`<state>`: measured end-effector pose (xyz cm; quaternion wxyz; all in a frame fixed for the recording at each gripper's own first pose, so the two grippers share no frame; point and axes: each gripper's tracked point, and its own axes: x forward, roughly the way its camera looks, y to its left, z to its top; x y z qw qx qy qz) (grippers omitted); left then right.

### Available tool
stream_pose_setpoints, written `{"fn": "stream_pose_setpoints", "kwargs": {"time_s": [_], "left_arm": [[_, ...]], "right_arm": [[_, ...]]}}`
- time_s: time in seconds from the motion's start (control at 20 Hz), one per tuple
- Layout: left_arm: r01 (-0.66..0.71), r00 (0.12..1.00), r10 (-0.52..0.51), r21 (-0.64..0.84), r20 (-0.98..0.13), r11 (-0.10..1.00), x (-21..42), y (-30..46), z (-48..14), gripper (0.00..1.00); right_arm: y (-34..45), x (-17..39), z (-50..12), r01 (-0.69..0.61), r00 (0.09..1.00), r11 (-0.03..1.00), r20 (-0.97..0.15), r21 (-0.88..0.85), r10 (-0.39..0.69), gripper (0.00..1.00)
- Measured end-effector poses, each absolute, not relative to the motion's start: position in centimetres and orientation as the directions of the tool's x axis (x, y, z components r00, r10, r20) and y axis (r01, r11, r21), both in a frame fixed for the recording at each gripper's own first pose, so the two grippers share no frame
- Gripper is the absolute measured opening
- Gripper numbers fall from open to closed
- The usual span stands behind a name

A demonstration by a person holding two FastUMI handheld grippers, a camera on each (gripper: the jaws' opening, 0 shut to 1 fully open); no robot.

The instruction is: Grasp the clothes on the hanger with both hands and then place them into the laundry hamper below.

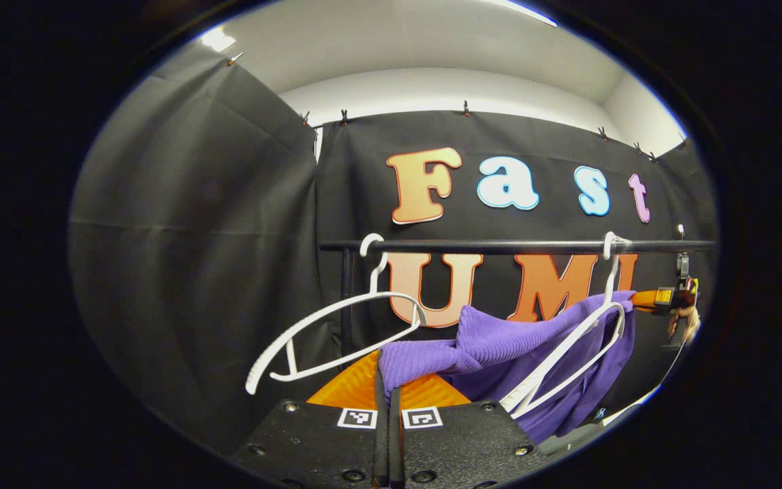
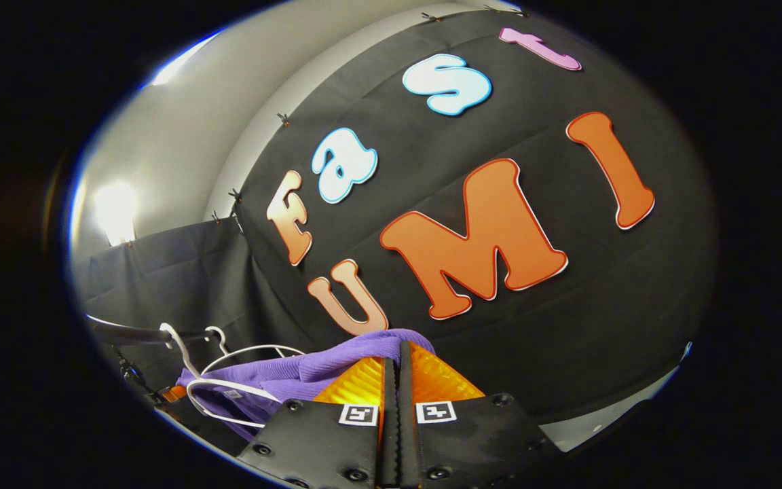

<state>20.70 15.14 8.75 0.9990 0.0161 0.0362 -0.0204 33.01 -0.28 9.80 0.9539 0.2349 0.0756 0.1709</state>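
Note:
A purple knitted garment (image 1: 499,339) hangs stretched between both grippers, still draped over a white hanger (image 1: 588,333) on the black rail (image 1: 499,246). My left gripper (image 1: 386,372) is shut on a fold at one end of it. In the left gripper view, the right gripper (image 1: 666,299), with a hand behind it, holds the other end at the far right, just under the rail. In the right gripper view, my right gripper (image 2: 401,352) is shut on the purple garment (image 2: 309,372), which trails down to the left past the hanger (image 2: 218,397).
An empty white hanger (image 1: 337,333) hangs tilted on the rail to the left of the garment. The rail's upright post (image 1: 347,299) stands at that end. Black cloth walls close in behind and on the left. The rail (image 2: 126,333) runs off at the lower left of the right gripper view.

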Motion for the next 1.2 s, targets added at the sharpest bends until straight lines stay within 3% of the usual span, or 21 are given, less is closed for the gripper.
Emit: {"fn": "stream_pose_setpoints", "kwargs": {"time_s": [0.65,1.2], "left_arm": [[0.037,0.974,-0.05,-0.06,-0.221,0.998,19.7,17.1,0.4,0.0],[0.013,0.945,-0.04,-0.087,-0.323,0.996,15.6,18.1,-5.1,0.02]], "right_arm": [[0.6,31.3,0.6,-0.198,0.91,0.886,-0.257,0.418,0.325,0.07],[0.6,25.8,-6.1,-0.145,0.885,0.905,-0.357,0.4,0.3,0.07]]}}
